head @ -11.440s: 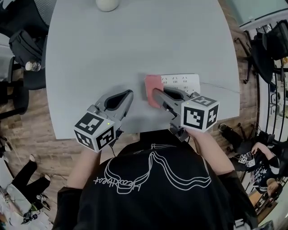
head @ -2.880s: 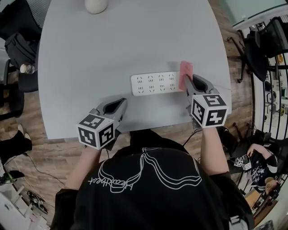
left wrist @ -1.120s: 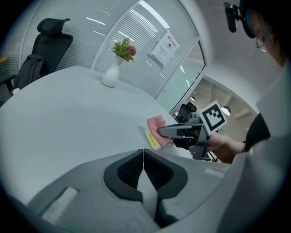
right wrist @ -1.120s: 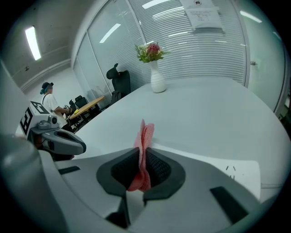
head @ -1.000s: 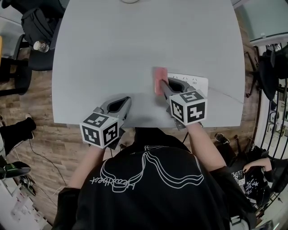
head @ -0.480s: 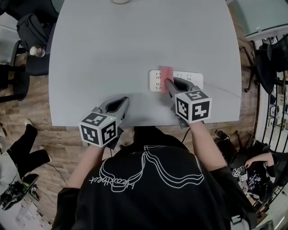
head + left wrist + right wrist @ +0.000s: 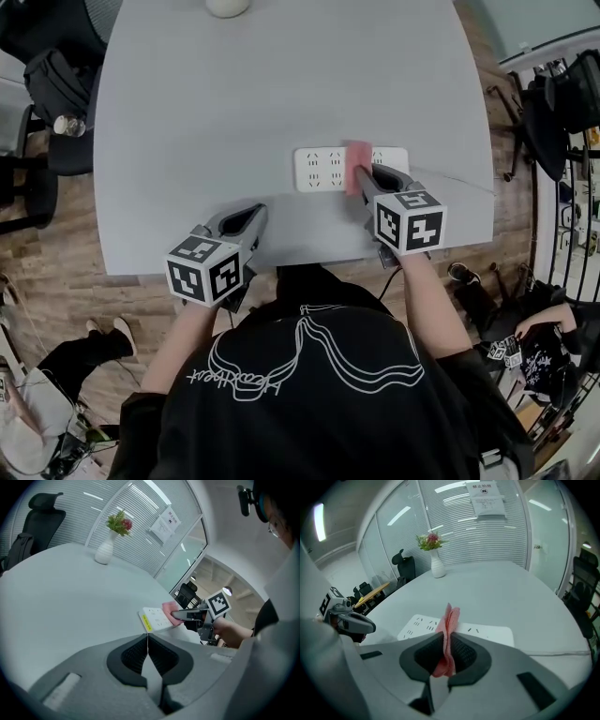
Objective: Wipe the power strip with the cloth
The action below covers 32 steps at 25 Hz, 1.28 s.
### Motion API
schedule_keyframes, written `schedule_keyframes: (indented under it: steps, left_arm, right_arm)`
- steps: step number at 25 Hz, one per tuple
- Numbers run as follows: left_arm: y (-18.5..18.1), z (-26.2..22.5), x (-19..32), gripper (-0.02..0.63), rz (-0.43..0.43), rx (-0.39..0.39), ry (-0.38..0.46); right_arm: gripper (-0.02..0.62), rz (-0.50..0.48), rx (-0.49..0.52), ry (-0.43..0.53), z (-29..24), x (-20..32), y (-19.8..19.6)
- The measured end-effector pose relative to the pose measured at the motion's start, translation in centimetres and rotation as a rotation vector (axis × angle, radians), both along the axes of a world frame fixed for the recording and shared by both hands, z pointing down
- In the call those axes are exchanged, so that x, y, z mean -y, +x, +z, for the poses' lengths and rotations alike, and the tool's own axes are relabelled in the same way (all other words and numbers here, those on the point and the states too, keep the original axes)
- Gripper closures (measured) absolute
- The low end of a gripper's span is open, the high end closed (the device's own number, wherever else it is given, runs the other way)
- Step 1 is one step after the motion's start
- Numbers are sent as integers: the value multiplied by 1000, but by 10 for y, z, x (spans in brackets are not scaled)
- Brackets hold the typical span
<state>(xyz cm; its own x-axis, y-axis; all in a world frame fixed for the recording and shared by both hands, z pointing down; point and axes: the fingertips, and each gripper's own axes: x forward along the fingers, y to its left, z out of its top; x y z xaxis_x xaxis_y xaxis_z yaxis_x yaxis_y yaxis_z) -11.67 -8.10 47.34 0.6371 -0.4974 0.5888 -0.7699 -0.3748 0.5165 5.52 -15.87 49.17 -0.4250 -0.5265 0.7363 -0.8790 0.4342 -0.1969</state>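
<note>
A white power strip (image 7: 323, 169) lies flat on the grey table (image 7: 262, 94), with its thin cord running off to the right. My right gripper (image 7: 361, 180) is shut on a folded pink cloth (image 7: 357, 165) that rests on the strip's right half. In the right gripper view the cloth (image 7: 448, 634) stands upright between the jaws above the strip (image 7: 487, 633). My left gripper (image 7: 251, 217) rests near the table's front edge, shut with nothing in it. The left gripper view shows the strip (image 7: 154, 619) and the cloth (image 7: 169, 608) ahead to the right.
A white vase (image 7: 226, 7) with flowers stands at the table's far edge. Office chairs and bags (image 7: 47, 84) sit on the wooden floor left of the table. Black chairs (image 7: 553, 103) stand to the right.
Over the last second my right gripper has slid the cloth from the strip's left end rightward to its right half. The left gripper has stayed put.
</note>
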Motion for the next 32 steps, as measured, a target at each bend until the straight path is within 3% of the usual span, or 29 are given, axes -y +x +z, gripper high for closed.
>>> schedule_keyframes:
  steps: [20,28,32]
  left_arm:
    - [47,-2,-2,591,84,-4,2]
    - [56,-2,-9,591,98,-3,4]
    - [59,-7,-14,592,95,5,18]
  right_arm:
    - [545,175,-44,10,2,-7,98]
    - [554,191,-73,22,3,-11,112]
    - [557,211,-103,77,-2,-14,121]
